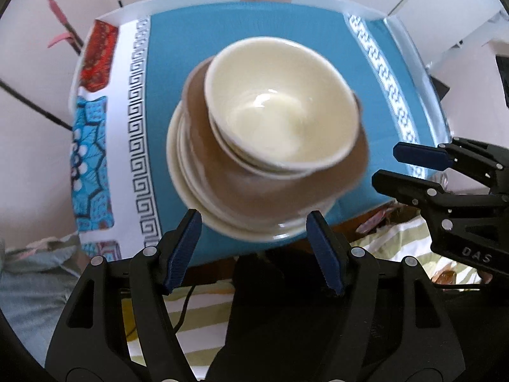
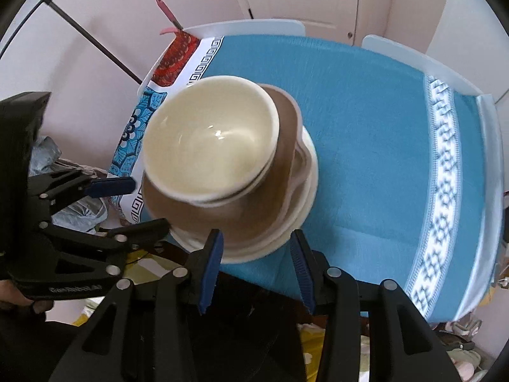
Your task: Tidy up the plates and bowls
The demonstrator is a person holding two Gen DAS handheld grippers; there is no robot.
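Note:
One stack stands on the blue tablecloth. Cream bowls nest on top, a brown plate lies under them, and cream plates are at the bottom. My left gripper hovers open over the stack's near edge, its pads touching nothing. To the right of the stack, my right gripper is open as well. In the right wrist view the bowls and brown plate sit ahead of the open right gripper. The left gripper is at the left there.
The cloth has a white key-pattern border and blue and red panels at the left. Two white chair backs stand at the table's far side. Striped fabric lies below the near edge. A thin black rod leans at the far left.

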